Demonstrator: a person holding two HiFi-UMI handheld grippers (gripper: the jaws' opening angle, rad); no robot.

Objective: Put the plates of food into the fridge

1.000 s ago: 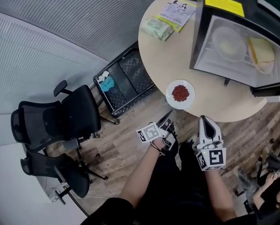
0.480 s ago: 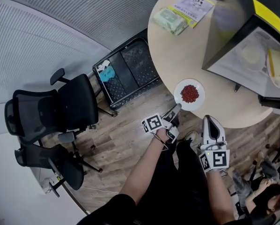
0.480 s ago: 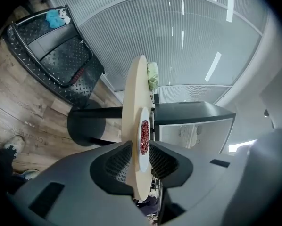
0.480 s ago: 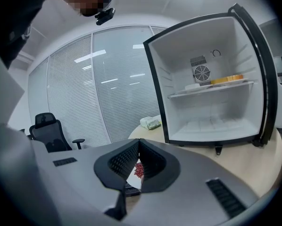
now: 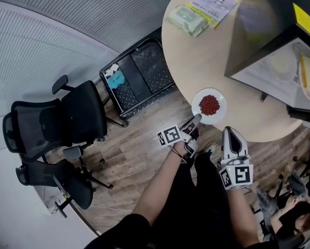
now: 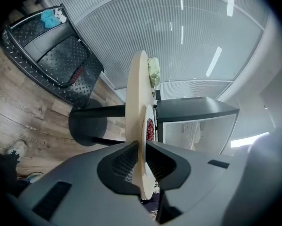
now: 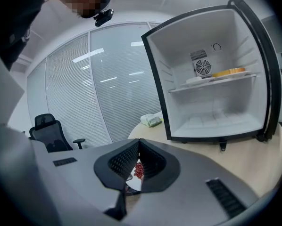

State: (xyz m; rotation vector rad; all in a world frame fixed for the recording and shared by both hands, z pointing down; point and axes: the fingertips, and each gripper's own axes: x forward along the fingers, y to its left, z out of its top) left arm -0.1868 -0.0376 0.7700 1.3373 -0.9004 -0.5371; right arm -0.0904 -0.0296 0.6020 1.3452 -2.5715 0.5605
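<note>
A white plate [image 5: 220,111] of red beans [image 5: 209,105] sits at the near edge of the round table [image 5: 196,51]. My left gripper [image 5: 195,120] lies rolled on its side with its tips at the plate's near rim. In the left gripper view, the left gripper [image 6: 141,144] has a narrow gap showing the table edge and plate [image 6: 152,119]; I cannot tell if it touches. My right gripper [image 5: 228,132] hovers off the table edge, shut and empty [image 7: 139,141]. The open fridge [image 7: 211,79] holds two plates of food [image 7: 228,71] on its shelf.
Two black office chairs [image 5: 67,123] and a black tray cart [image 5: 137,82] stand on the wood floor left of the table. A wipes pack [image 5: 186,19] and a leaflet [image 5: 213,1] lie on the table's far side. Another person sits at lower right [image 5: 300,222].
Both grippers have moved forward and down toward the table edge; the left tips now reach the bean plate's rim. The plate and fridge have stayed put.
</note>
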